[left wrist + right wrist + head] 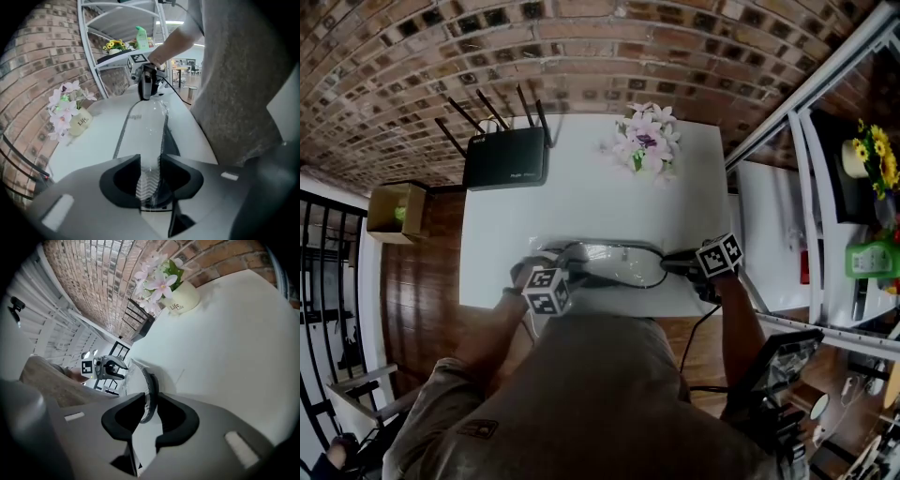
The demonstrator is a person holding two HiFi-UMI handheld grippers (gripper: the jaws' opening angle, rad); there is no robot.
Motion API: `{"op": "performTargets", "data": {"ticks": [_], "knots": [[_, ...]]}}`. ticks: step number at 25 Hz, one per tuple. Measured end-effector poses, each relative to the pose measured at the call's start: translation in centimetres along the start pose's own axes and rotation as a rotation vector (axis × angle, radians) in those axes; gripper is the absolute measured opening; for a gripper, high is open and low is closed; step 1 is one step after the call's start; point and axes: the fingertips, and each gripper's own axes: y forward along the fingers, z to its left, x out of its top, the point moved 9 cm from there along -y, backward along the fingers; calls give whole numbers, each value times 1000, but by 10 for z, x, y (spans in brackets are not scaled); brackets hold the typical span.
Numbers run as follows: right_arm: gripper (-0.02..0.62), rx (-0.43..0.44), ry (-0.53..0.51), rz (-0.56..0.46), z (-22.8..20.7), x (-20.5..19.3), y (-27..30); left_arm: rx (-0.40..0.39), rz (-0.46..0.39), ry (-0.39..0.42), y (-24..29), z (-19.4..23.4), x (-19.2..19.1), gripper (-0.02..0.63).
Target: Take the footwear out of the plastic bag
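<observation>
Now right tool (151,400) clamps white dark-edged footwear (152,381) in clear bag (161,108); left tool (150,161) slack.

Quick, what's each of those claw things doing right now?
Left gripper: open, the plastic bag lying between its jaws, not pinched.
Right gripper: closed on the slipper, at its dark-rimmed end.

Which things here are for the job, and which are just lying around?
For the job: plastic bag, footwear, left hand-held gripper, right hand-held gripper.
Just lying about: router, flower pot, cardboard box, green bottle.
</observation>
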Motion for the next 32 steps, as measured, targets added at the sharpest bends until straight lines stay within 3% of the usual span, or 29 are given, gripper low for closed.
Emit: {"op": "performTargets", "data": {"ticks": [5,7,18,32], "knots": [[94,10,-13,-5,-2,2,-1,22,3,-9,-3,0,-2,16],[94,19,-17,-9,-3,2,-3,25,3,-13,-5,0,-2,5],[92,38,-29,-7,6,8,-12,20,24,28,-7,-1,1,3],[87,61,19,-64,-5,-3,-47,42,20,-6,-21,1,-9,3]]}}
